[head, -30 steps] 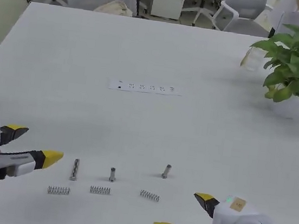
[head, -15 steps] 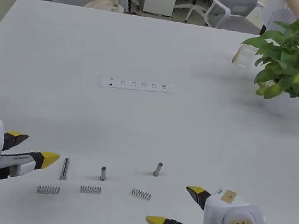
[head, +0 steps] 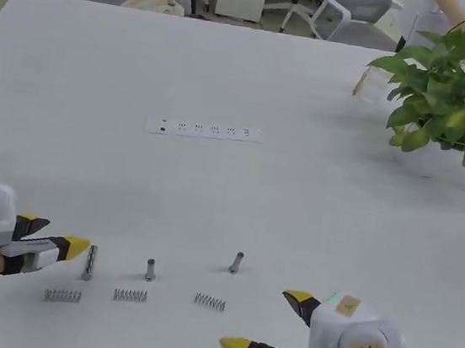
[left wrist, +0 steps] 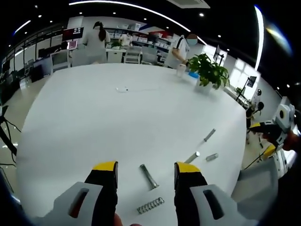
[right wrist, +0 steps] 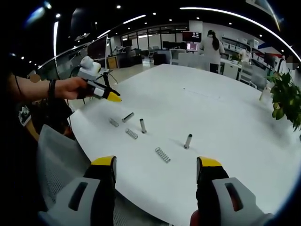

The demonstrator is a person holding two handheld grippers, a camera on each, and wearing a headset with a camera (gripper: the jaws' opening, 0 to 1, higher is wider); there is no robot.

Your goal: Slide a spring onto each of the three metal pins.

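Note:
Three metal pins rest on the white table: one lying flat [head: 89, 262], one upright [head: 150, 269], one leaning [head: 237, 263]. In front of them lie three springs [head: 62, 296] [head: 130, 296] [head: 210, 302]. My left gripper [head: 53, 235] is open, its yellow tips just left of the flat pin. In the left gripper view that flat pin [left wrist: 148, 175] sits between the open jaws of the gripper [left wrist: 146, 167], with a spring [left wrist: 150, 205] nearer. My right gripper [head: 265, 324] is open near the front edge, right of the springs. Ahead of the right gripper [right wrist: 156, 162], a spring [right wrist: 162, 155] and the leaning pin [right wrist: 188, 141] show.
A white power strip [head: 204, 129] lies mid-table. A leafy potted plant [head: 456, 83] and a clear cup [head: 371, 85] stand at the far right. Office chairs line the far side. The table's front edge runs just under my right gripper.
The head camera has shifted. My left gripper has closed in on the flat pin from the left. The right gripper keeps about the same place; pins and springs have not moved.

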